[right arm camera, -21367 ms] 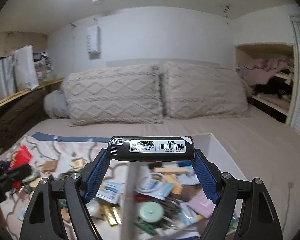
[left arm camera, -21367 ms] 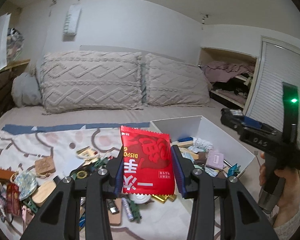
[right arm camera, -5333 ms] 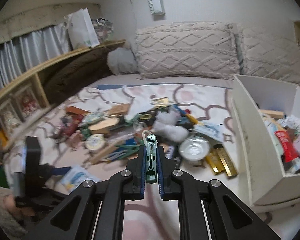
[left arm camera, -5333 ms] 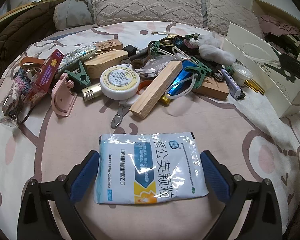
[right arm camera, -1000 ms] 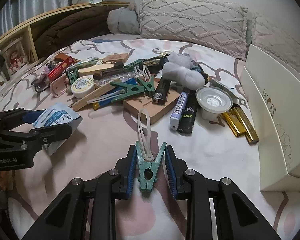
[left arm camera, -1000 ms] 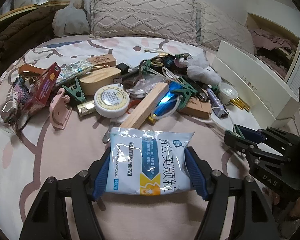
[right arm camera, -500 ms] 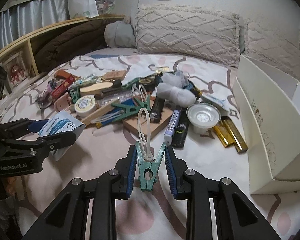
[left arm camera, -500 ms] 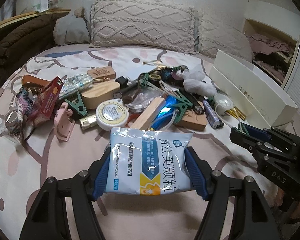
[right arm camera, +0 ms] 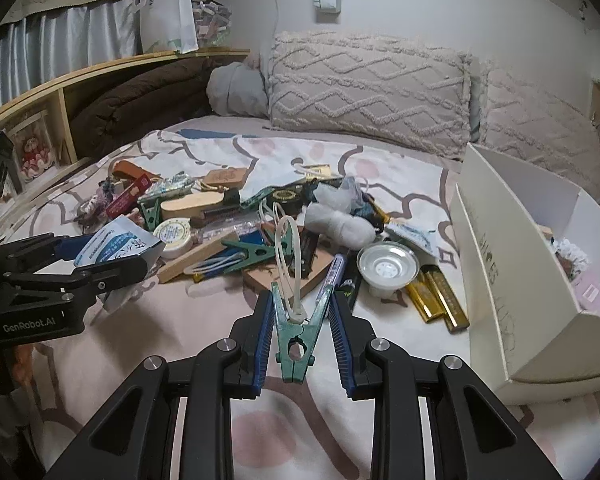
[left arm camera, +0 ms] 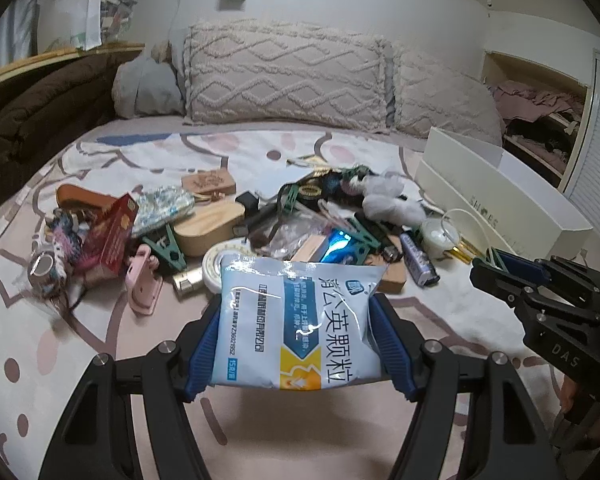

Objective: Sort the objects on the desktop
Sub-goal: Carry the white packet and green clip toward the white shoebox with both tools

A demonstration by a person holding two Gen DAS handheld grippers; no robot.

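Observation:
My left gripper (left arm camera: pixel 296 316) is shut on a white and blue medicine sachet (left arm camera: pixel 300 324), held flat above the bedspread. The right wrist view shows that same sachet (right arm camera: pixel 116 248) at the left, in the left gripper (right arm camera: pixel 112 258). My right gripper (right arm camera: pixel 300 328) is shut on a green clothes peg (right arm camera: pixel 298 320) with a white cable tie (right arm camera: pixel 288 256) looped through it. In the left wrist view the right gripper (left arm camera: pixel 500 264) shows at the right edge. A white shoe box (right arm camera: pixel 500 280) stands open at the right with several items inside.
A heap of small objects (right arm camera: pixel 260 232) lies on the patterned bedspread: wooden blocks, green pegs, a round tin (right arm camera: pixel 176 232), a foil cup (right arm camera: pixel 388 264), gold lighters (right arm camera: pixel 440 300), a red box (left arm camera: pixel 112 236). Pillows (right arm camera: pixel 368 84) and a shelf (right arm camera: pixel 60 92) are behind.
Both grippers have lifted with their loads, and the views have tipped up to show more of the pillows and the wall. The grips have not changed.

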